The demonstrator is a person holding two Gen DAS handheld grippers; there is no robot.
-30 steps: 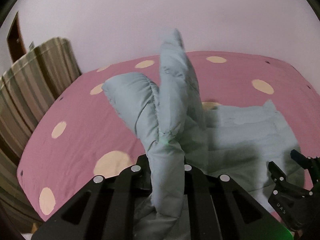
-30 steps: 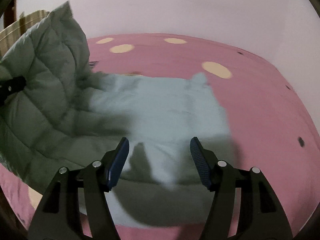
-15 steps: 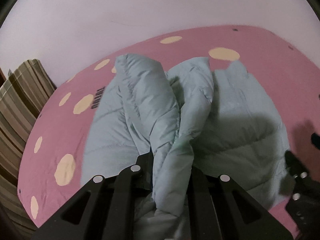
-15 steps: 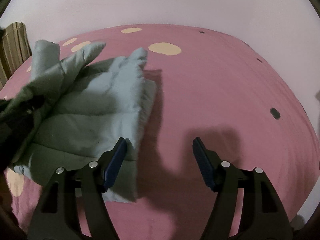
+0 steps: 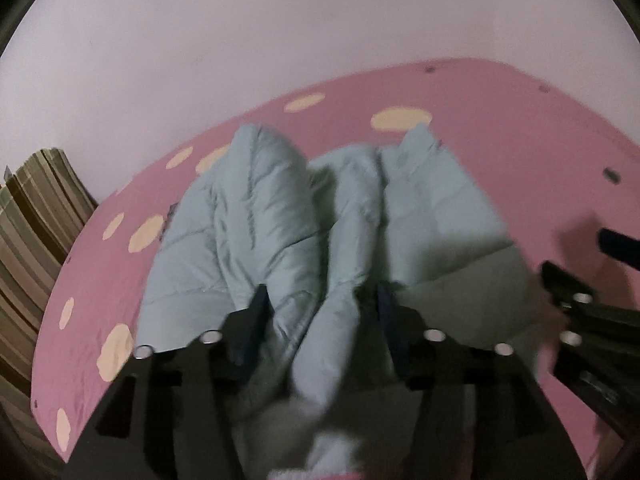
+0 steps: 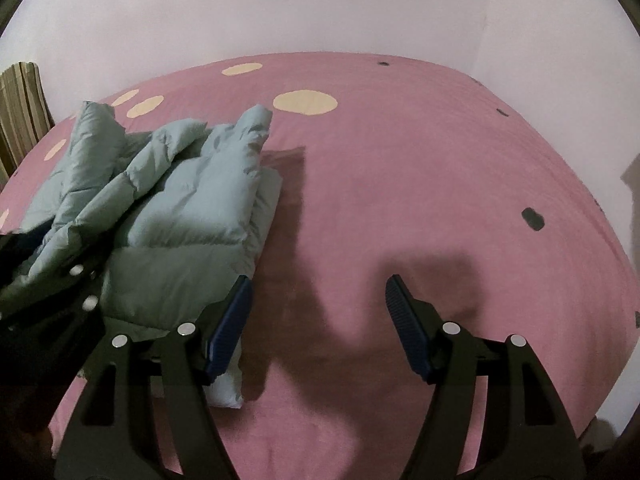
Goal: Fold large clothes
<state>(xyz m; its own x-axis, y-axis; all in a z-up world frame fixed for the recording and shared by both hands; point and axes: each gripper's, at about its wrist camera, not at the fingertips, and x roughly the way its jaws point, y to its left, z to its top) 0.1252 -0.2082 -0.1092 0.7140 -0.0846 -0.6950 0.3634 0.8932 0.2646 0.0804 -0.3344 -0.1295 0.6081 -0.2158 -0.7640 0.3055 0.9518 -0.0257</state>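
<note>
A pale blue-grey puffer jacket [image 5: 260,220] lies bunched on the pink bed. My left gripper [image 5: 320,312] hangs low over its near edge. Its jaws are opening, and a raised fold of the jacket [image 5: 340,280] still stands loosely between them. In the right wrist view the jacket [image 6: 192,208] lies at the left in stacked layers. My right gripper [image 6: 318,292] stands open over bare sheet, its left finger beside the jacket's right edge, with nothing between the fingers. It also shows at the right edge of the left wrist view, right gripper [image 5: 588,260].
The pink bed sheet [image 6: 440,180] with cream dots and small dark marks stretches wide to the right of the jacket. A striped brown curtain [image 5: 36,232] hangs at the far left. A pale wall [image 5: 280,40] stands behind the bed.
My left gripper carried the raised fold across and down onto the jacket, then its jaws parted. My right gripper slid right, off the jacket and over bare sheet.
</note>
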